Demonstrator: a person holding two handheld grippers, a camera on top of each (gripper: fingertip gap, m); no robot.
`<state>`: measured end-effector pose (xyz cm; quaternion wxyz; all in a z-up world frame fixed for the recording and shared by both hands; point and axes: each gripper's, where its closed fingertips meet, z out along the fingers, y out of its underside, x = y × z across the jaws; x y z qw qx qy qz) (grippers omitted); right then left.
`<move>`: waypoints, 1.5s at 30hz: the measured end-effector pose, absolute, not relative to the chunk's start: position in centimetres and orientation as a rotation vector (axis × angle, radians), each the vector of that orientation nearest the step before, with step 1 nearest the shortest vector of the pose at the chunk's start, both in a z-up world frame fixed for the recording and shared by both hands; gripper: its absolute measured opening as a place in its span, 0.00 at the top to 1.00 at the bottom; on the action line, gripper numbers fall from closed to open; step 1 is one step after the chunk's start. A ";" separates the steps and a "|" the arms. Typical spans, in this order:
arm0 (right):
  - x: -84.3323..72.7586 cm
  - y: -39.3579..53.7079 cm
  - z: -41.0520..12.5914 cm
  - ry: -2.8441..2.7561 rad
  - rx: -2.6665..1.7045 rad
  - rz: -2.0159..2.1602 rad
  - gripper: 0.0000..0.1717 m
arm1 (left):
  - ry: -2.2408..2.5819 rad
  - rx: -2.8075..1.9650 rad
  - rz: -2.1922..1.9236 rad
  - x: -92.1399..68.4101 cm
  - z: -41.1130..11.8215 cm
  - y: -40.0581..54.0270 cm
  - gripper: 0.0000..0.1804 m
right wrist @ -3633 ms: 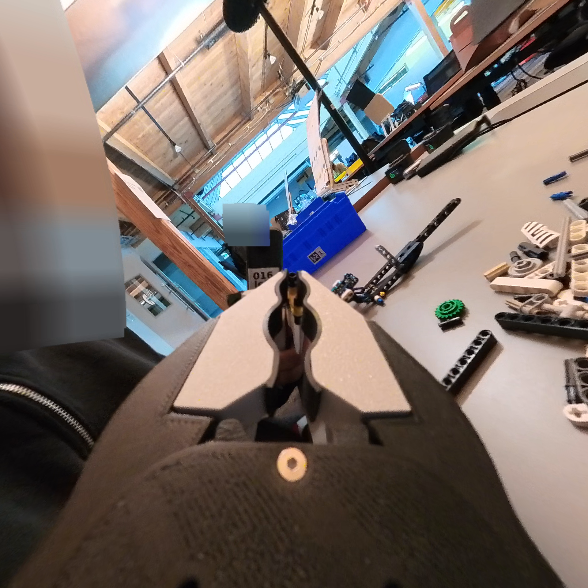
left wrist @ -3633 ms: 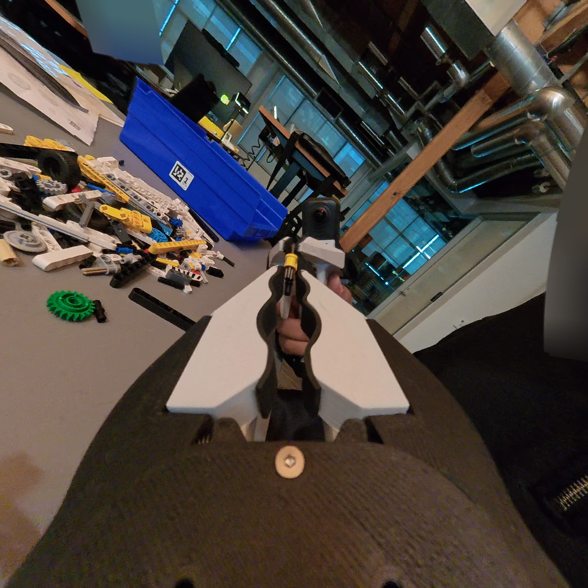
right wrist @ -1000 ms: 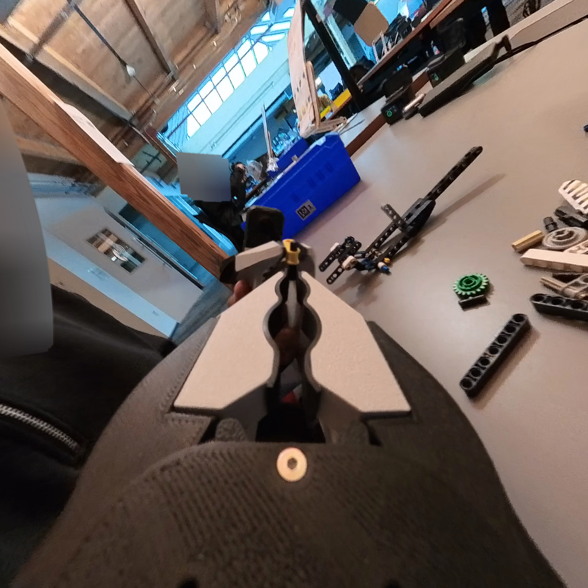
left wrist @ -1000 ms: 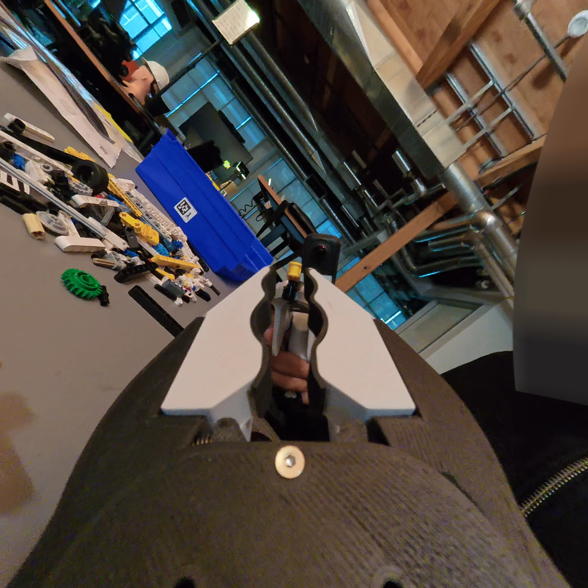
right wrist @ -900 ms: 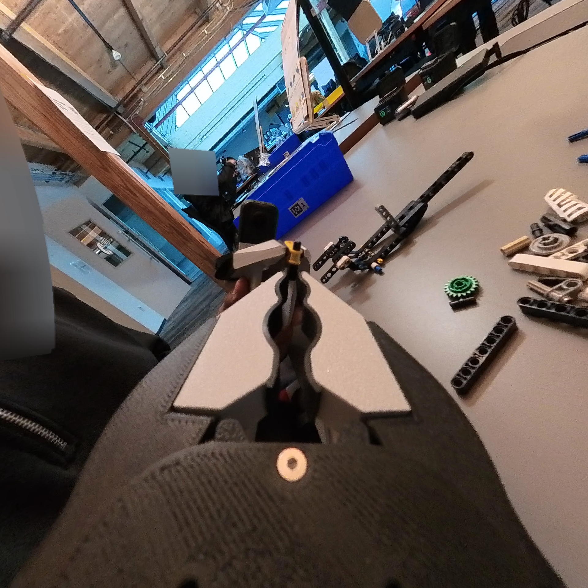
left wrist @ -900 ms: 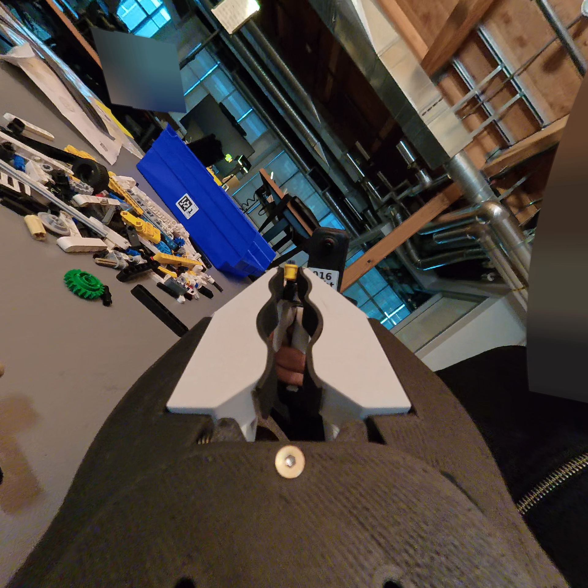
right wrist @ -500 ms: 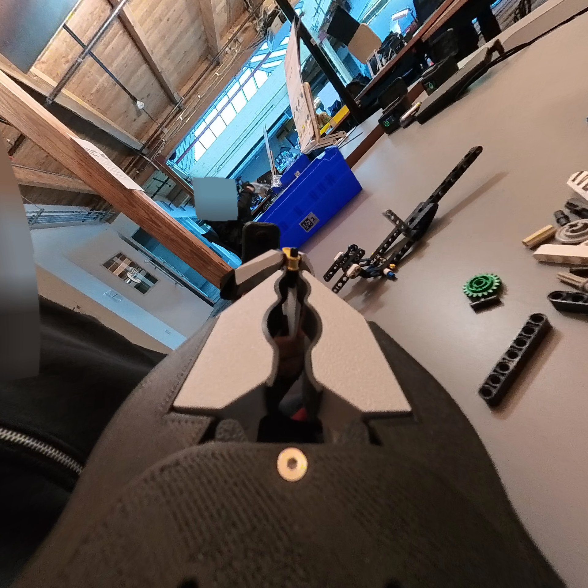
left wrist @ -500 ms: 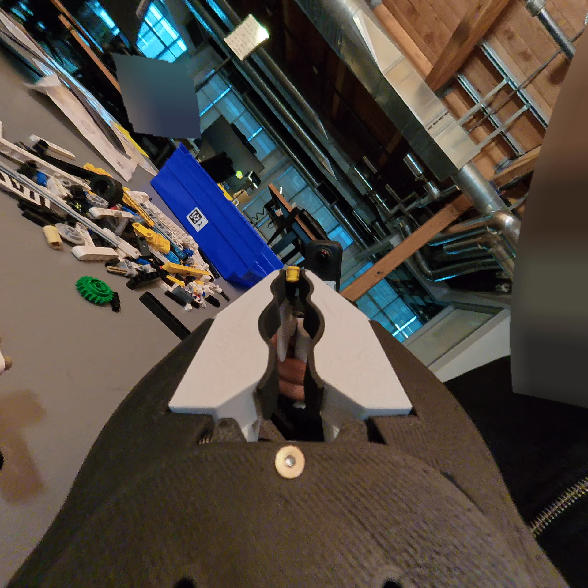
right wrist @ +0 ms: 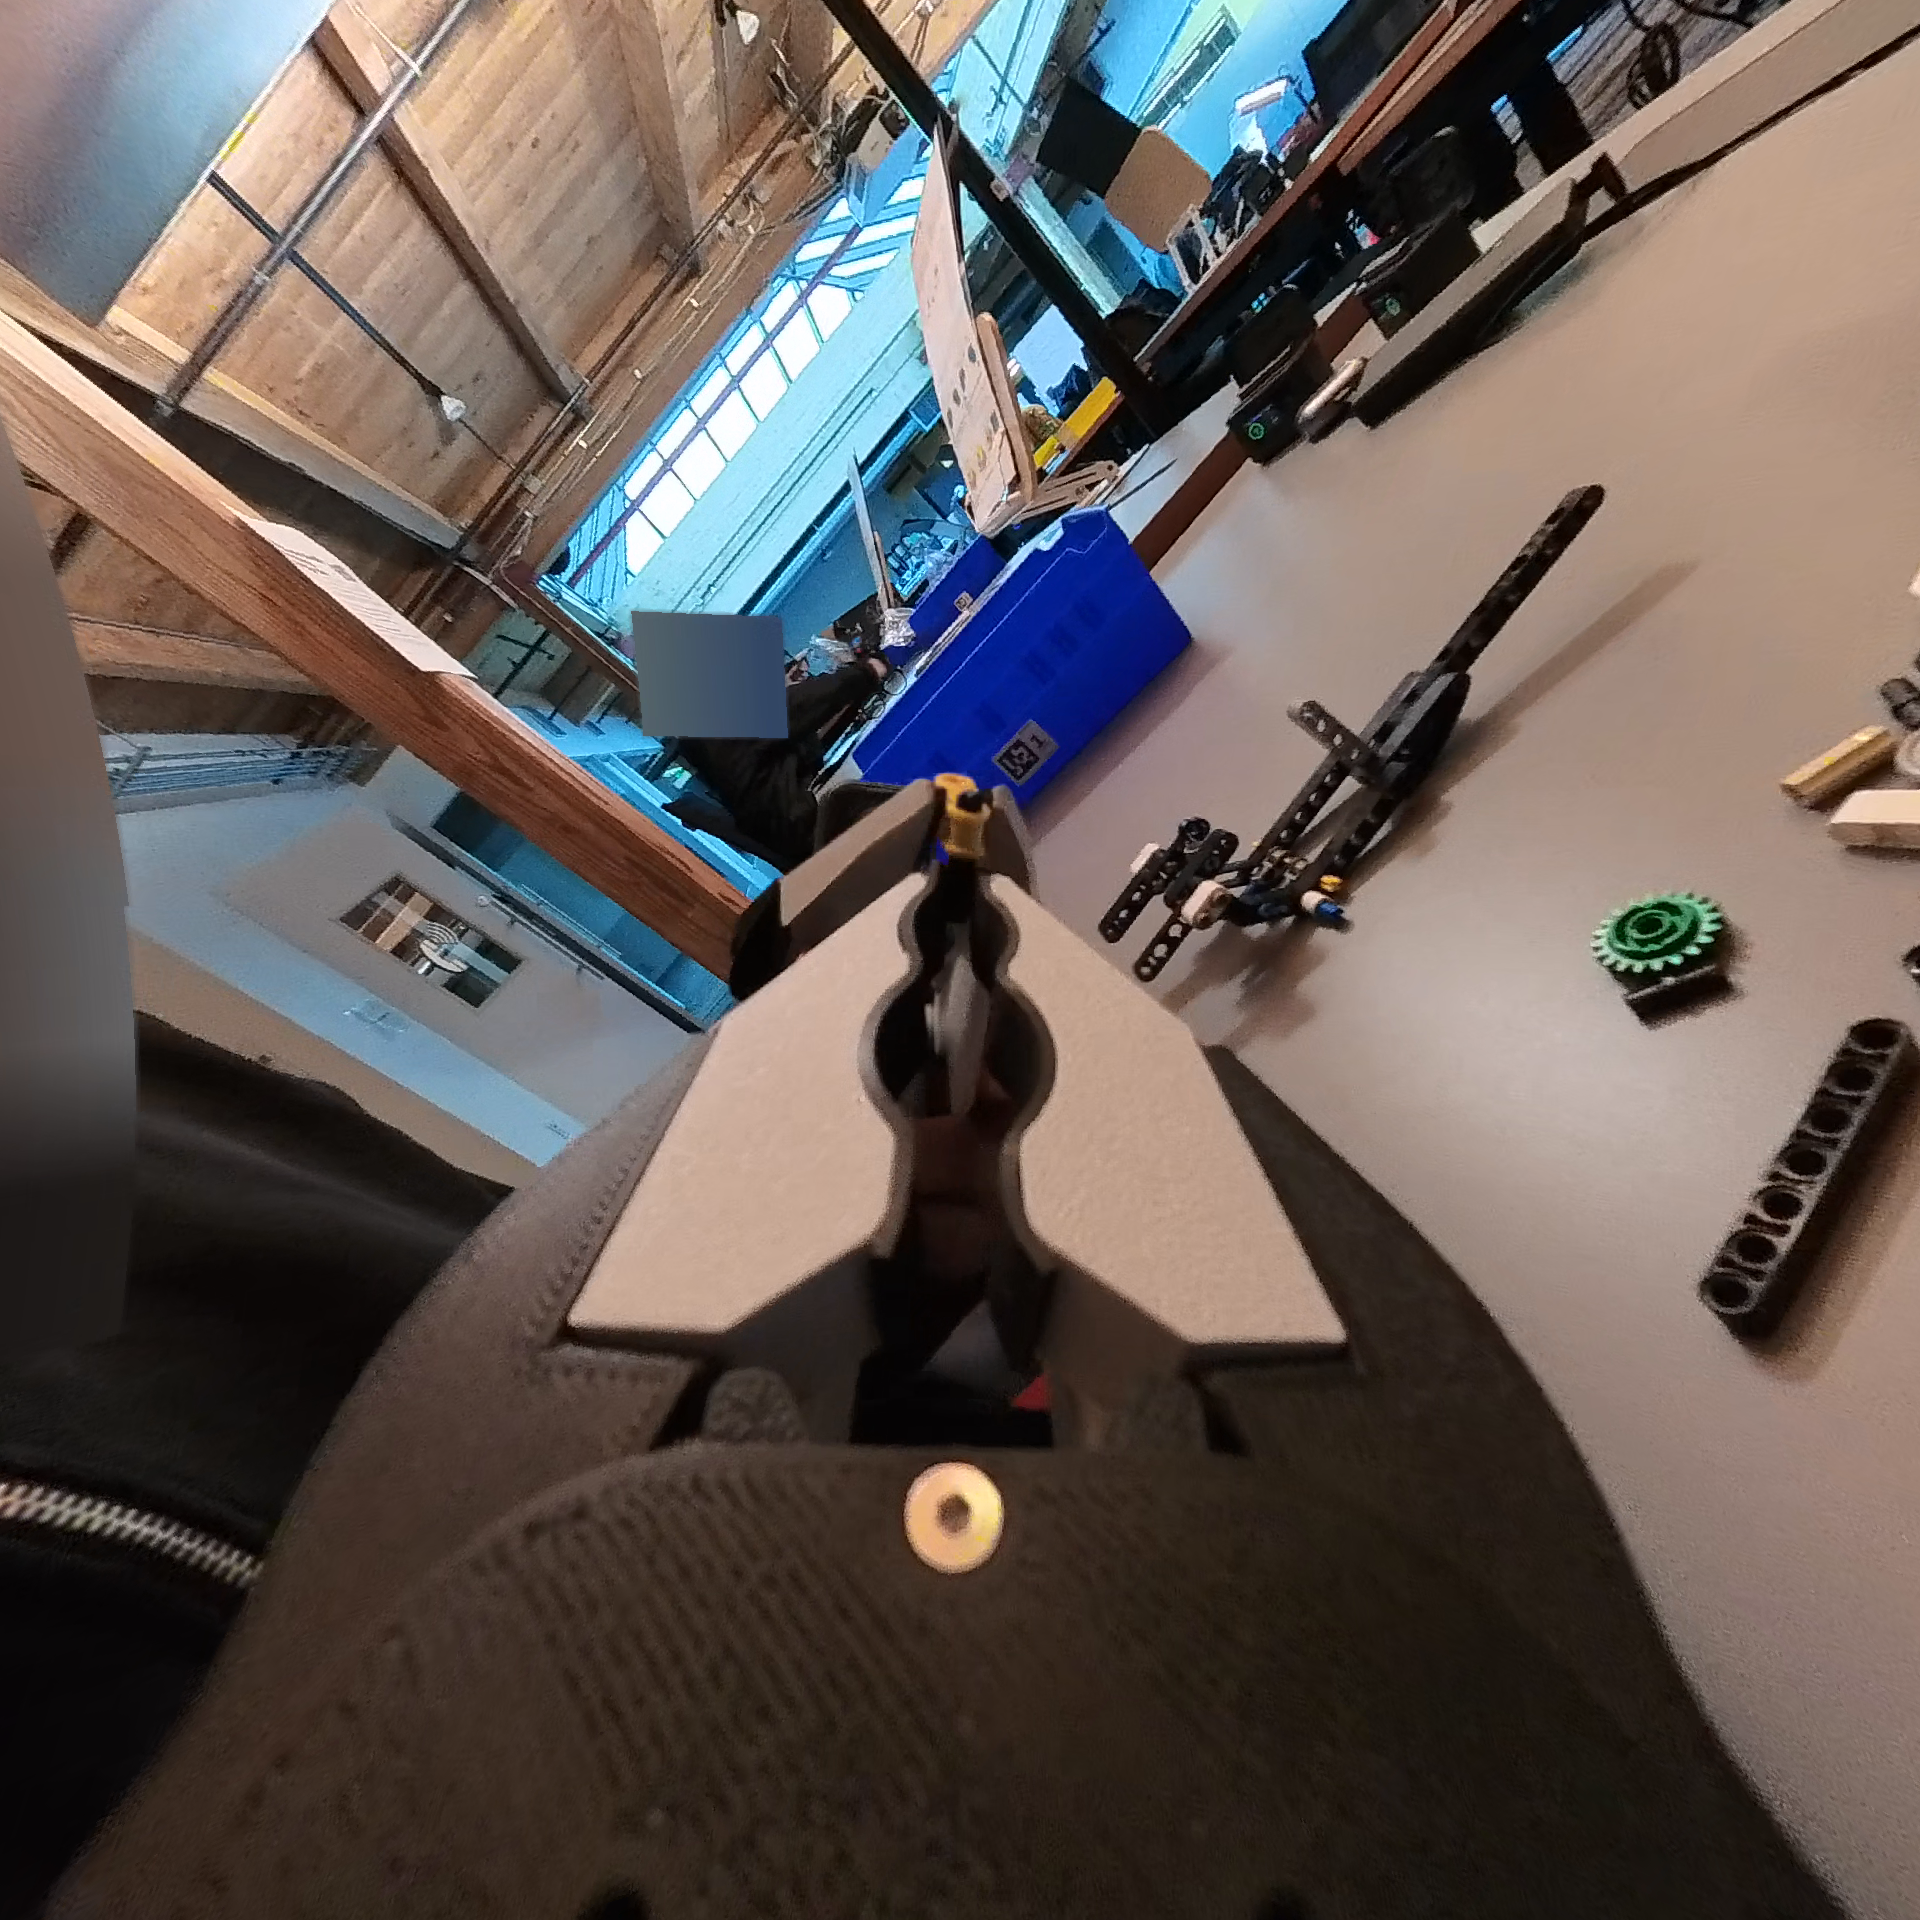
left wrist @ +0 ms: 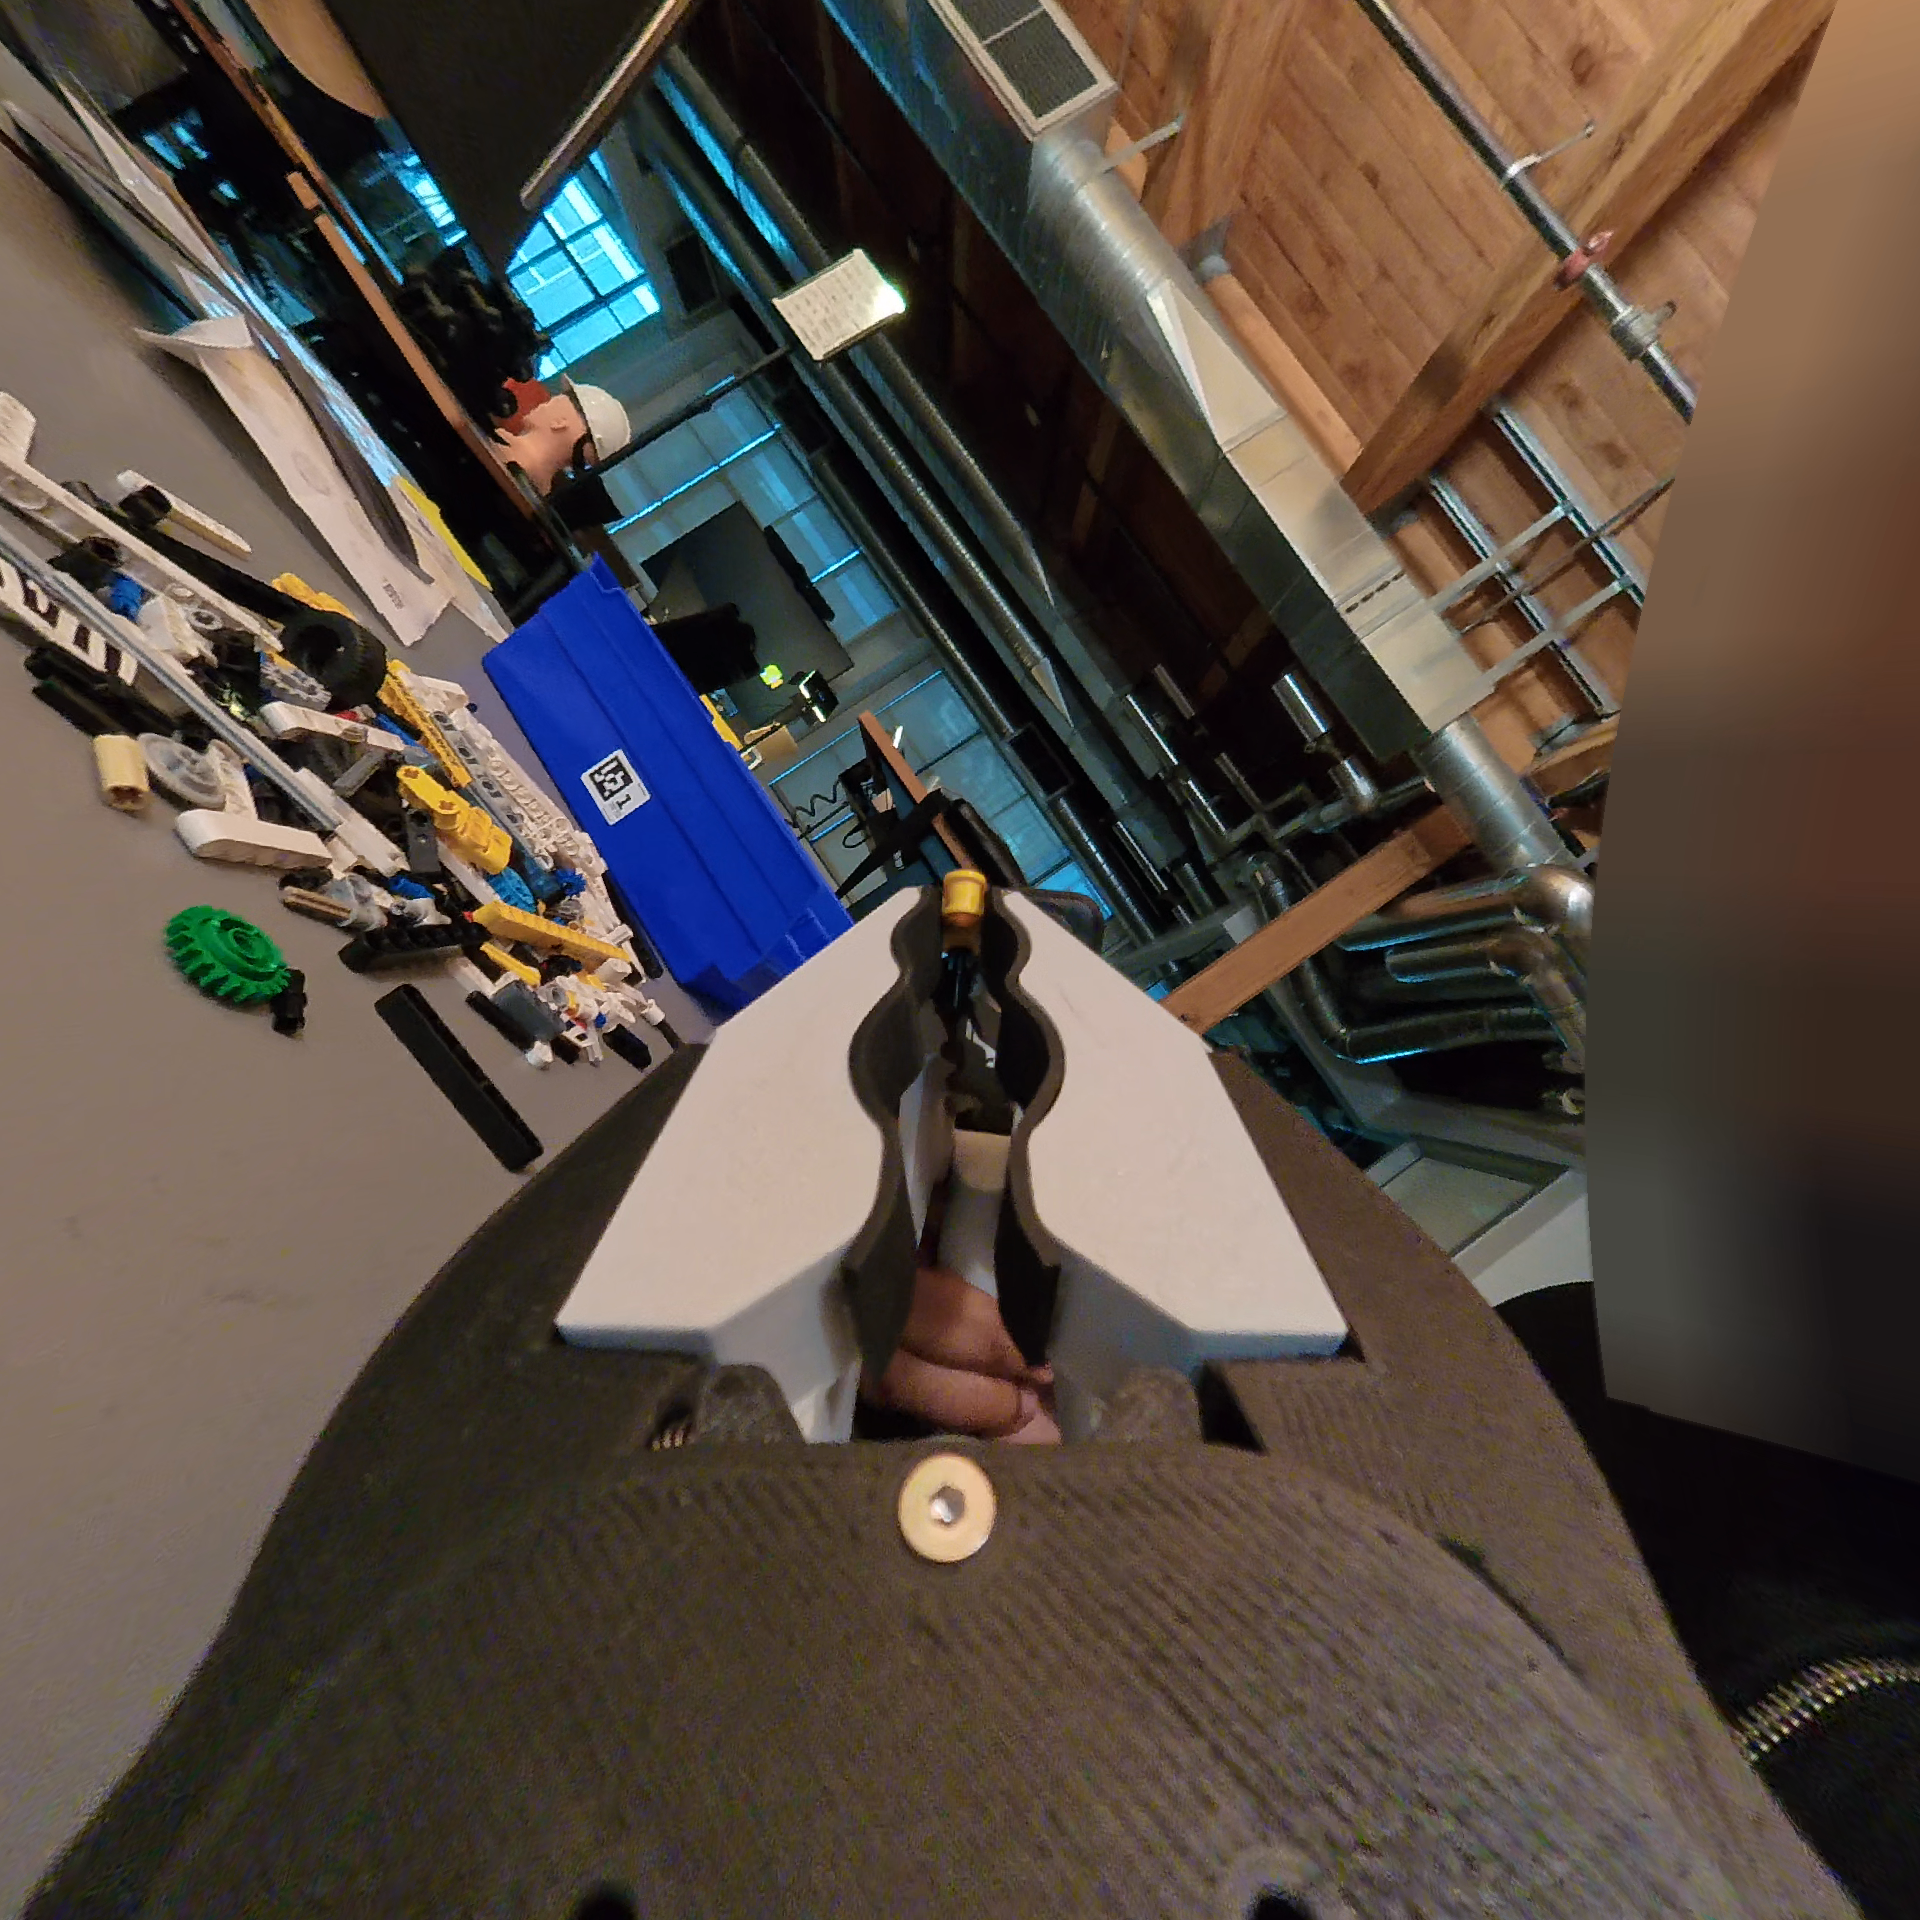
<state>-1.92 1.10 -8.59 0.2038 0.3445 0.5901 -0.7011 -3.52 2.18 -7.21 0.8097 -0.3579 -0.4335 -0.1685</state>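
Both hand-held grippers are up off the desk (right wrist: 1558, 1195), tips meeting nose to nose, and both are clenched on the same tiny piece.

In the left wrist view, the left hand-held gripper (left wrist: 963, 920) has its two fingers squeezed together at 12 o'clock, with a little yellow bush (left wrist: 963, 896) poking out of the very tip. It's a short round collar, bright yellow, with a thin black axle (left wrist: 958, 971) running back from it down the slot between the pads.

The right wrist view shows the same thing from the other side: the right hand-held gripper (right wrist: 958, 873) is pinched on that black axle, the yellow bush sits just past its tips, and the grey fingers of the other gripper come in from about 11 o'clock and close round the bush. So the part hangs in the air between the two, held at both ends.

Stuff around it:
- a blue bin (left wrist: 665, 821) with a square marker sticker, standing on the desk behind the tips
- a green gear (right wrist: 1660, 933) out at 3 o'clock in the right view, with a small black bit right against it
- a black holed beam (right wrist: 1813, 1169) lying flat nearer than the gear
- a half-built black beam assembly (right wrist: 1340, 821) at 2 o'clock
- a big scatter of yellow, white, blue and black building parts (left wrist: 343, 790) at 9 to 10 o'clock in the left view
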 end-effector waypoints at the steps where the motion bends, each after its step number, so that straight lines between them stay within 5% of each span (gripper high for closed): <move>1: -1.8 1.1 -8.5 1.637 0.960 -1.953 0.98 | -0.924 -0.763 -0.355 -3.5 -7.1 2.2 0.99; 15: -1.1 1.9 -7.8 1.629 0.950 -1.947 0.99 | -0.900 -0.791 -0.282 -3.7 -5.7 2.7 0.98; 18: 0.5 1.6 -10.6 1.743 0.969 -1.833 0.99 | -0.914 -0.534 -0.158 -6.8 -2.3 -5.2 0.97; 23: -5.5 6.8 -10.2 1.765 1.148 -1.994 0.99 | -0.844 -0.966 0.057 -7.4 0.1 -4.2 0.97; 31: -20.2 14.8 -15.2 2.946 1.444 -1.467 0.98 | -0.858 -1.809 0.241 -15.6 -8.0 2.5 0.97; 37: -22.7 14.9 -17.5 2.967 1.488 -1.260 0.97 | -0.964 -2.100 -0.012 -19.5 -15.6 5.1 0.97; 42: -22.6 16.2 -15.7 2.939 1.522 -1.391 0.87 | -0.991 -2.070 -0.053 -22.0 -15.7 6.3 0.96; 45: -21.6 15.9 -14.1 2.853 1.456 -1.533 0.86 | -0.995 -1.990 -0.079 -22.3 -14.2 6.9 0.86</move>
